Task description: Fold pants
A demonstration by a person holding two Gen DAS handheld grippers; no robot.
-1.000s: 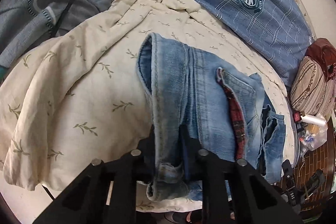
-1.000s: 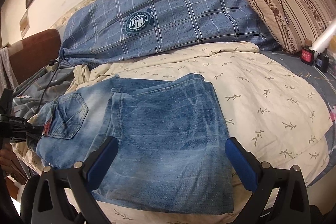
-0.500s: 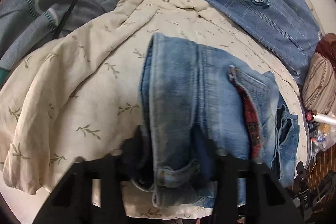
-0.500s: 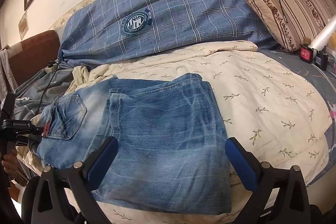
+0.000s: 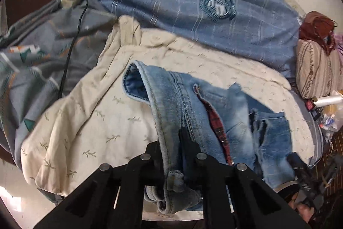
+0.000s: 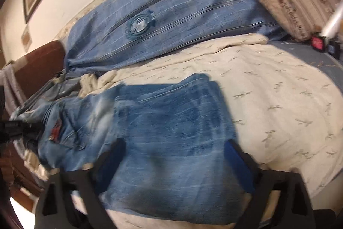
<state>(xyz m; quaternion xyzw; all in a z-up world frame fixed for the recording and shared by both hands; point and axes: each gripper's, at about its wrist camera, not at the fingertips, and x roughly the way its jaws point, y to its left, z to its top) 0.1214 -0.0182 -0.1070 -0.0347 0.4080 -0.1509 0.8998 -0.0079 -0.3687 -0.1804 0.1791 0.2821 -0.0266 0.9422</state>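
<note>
From the left wrist, the left hand-held gripper is clamped on the waistband of the jeans, lifting that edge off the cream sheet on the bed. A black cable lies at the left and a blue plaid pillow behind.

From the right wrist, the blurred right hand-held gripper has its jaws closing astride the folded jeans, the pads not pressing the denim. A striped cushion sits far right.

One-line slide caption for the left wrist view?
Left gripper clamps the jeans waistband, lifting it off the cream leaf-print sheet.
</note>
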